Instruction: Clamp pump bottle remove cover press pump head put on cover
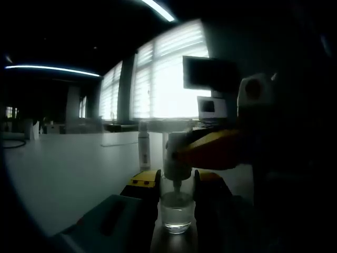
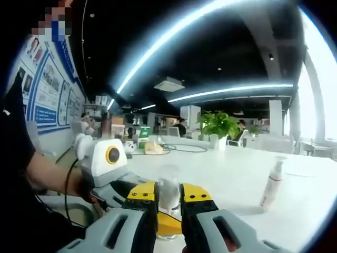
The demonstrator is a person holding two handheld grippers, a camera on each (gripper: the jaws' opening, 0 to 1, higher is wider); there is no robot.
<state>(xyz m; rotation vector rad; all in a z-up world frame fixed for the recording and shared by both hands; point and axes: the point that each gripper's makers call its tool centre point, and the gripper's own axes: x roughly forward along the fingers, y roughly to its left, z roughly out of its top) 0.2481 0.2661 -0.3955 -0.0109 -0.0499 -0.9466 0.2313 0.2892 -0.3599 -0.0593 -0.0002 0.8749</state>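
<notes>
Gripping the clear pump bottle with your left gripper, your right gripper pinches its clear cover; yank crookedly and the bottle tips.

Left gripper view: low over the white table, facing bright blinded windows; very near the clear pump bottle between its own jaws. The right gripper enters from the right.

Right gripper view: roughly opposite heading, facing the office interior, a potted plant and a poster wall; equally close to the same bottle.

Shared: bottle, table, second bottle standing apart.
</notes>
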